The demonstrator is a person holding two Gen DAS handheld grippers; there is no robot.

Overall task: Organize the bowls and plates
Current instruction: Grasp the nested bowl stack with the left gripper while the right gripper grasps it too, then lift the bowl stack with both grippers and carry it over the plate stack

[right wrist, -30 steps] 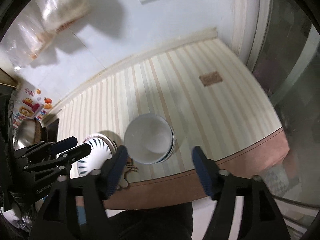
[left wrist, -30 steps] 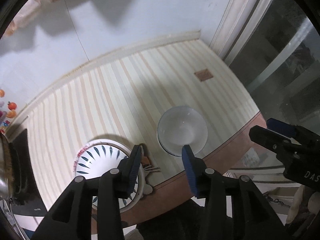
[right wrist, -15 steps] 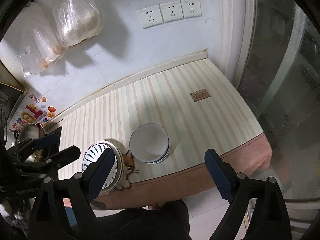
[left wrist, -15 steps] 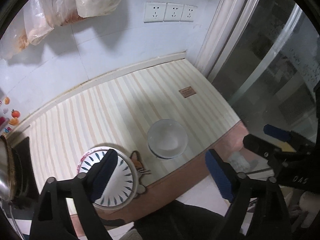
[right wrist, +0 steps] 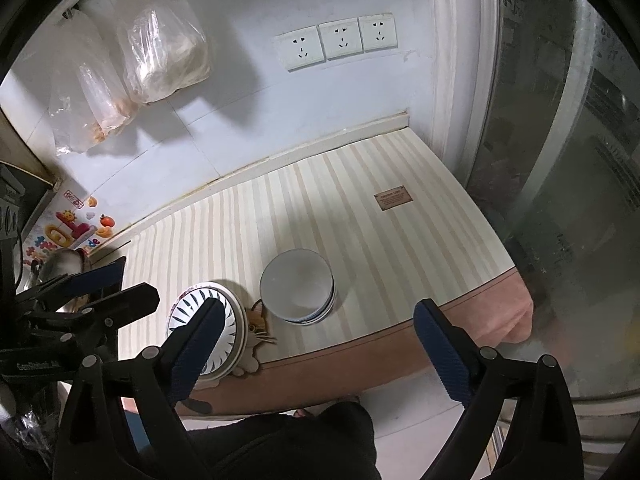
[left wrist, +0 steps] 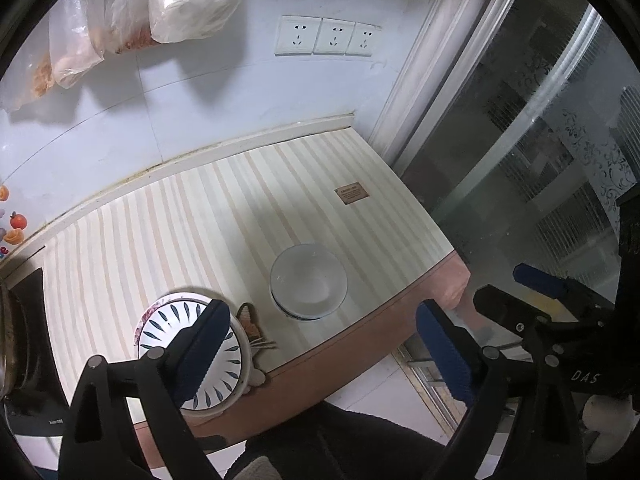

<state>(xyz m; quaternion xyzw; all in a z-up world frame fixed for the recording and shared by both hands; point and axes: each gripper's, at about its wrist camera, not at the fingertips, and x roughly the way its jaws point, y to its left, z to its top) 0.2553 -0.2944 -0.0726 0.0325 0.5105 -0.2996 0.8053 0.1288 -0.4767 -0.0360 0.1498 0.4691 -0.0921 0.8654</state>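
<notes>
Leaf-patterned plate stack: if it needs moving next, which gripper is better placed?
Left, probably. The left gripper, jaws opening and empty, sits over the plate stack; the right gripper, also empty, sits nearer the white bowls.

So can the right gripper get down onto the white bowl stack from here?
Probably yes: the right gripper is opening with nothing between its fingers, and the white bowl stack sits uncovered just beyond it.

1. My left gripper's finger [left wrist: 200,350] covers part of the patterned plate [left wrist: 160,324].
2. I cannot tell how many bowls [right wrist: 296,292] are stacked.
3. The brown label [right wrist: 393,197] on the surface [right wrist: 360,248] is too small to read.
4. The pot [left wrist: 8,336] is cut off by the picture's left edge.
</notes>
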